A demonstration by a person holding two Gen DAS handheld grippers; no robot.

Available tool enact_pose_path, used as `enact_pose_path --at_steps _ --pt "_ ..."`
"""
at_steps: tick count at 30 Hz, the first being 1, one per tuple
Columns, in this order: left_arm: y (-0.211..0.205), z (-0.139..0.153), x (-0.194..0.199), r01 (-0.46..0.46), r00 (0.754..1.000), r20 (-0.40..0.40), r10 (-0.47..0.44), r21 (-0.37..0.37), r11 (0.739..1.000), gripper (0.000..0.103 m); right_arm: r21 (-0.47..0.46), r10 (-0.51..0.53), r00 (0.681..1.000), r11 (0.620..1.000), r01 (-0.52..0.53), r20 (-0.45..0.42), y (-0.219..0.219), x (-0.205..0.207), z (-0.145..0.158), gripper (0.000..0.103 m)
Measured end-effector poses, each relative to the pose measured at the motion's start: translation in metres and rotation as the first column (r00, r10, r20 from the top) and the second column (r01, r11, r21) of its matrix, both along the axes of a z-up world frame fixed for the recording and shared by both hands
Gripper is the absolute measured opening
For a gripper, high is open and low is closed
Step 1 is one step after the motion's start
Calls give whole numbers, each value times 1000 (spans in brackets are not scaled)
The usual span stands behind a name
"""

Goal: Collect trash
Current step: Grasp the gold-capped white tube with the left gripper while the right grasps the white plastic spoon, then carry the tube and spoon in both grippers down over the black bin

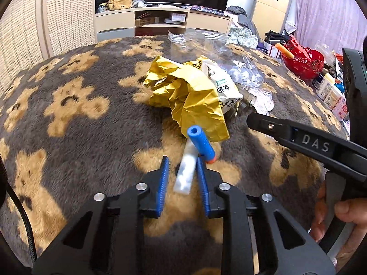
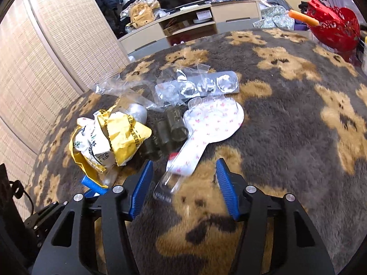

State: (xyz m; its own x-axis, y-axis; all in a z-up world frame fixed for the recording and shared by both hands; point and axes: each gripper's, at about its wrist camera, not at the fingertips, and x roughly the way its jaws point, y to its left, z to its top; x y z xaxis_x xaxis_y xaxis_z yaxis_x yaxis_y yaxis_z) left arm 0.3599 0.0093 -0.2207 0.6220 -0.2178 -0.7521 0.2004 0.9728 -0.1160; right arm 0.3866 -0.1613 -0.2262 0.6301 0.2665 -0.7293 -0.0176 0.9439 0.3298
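Left gripper (image 1: 182, 167) narrowed around a white translucent strip (image 1: 185, 171); right gripper (image 2: 183, 178) half open over a clear blister pack (image 2: 174, 178), not gripping.

The left pads flank the strip at lower centre; firm contact is unclear. A blue foam tube (image 1: 201, 143) leans just behind, below the crumpled yellow wrapper (image 1: 190, 91) mid-frame on the bear-patterned blanket (image 1: 68, 126).

Crumpled yellow wrapper (image 1: 190, 96) amid clear plastic litter (image 2: 183, 87)

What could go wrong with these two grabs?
1. The left gripper straddles the white strip, but the blue foam dart leans against it and may get dragged or flicked.
2. The right gripper is over the clear packaging; thin, slippery plastic on deep pile could slide out.
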Motion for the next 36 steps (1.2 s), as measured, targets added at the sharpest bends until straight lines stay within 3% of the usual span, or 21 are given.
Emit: enact_pose_path --at_steps 6,13,27,36 --pt "3 0 -8 4 1000 -8 -4 19 1000 11 -116 -4 1000 993 4 2 -2 -8 -1 23" --pt "10 3 -36 -1 999 -38 2 47 999 11 -59 1 999 998 -3 -35 -28 -33 -1 15" --pt "12 4 -109 -32 996 -80 35 33 999 11 -57 2 998 998 -6 -68 -53 -103 0 14" --pt "-3 6 -152 -10 996 -94 10 -4 1000 10 -49 39 996 998 -43 -80 -61 -153 1 14"
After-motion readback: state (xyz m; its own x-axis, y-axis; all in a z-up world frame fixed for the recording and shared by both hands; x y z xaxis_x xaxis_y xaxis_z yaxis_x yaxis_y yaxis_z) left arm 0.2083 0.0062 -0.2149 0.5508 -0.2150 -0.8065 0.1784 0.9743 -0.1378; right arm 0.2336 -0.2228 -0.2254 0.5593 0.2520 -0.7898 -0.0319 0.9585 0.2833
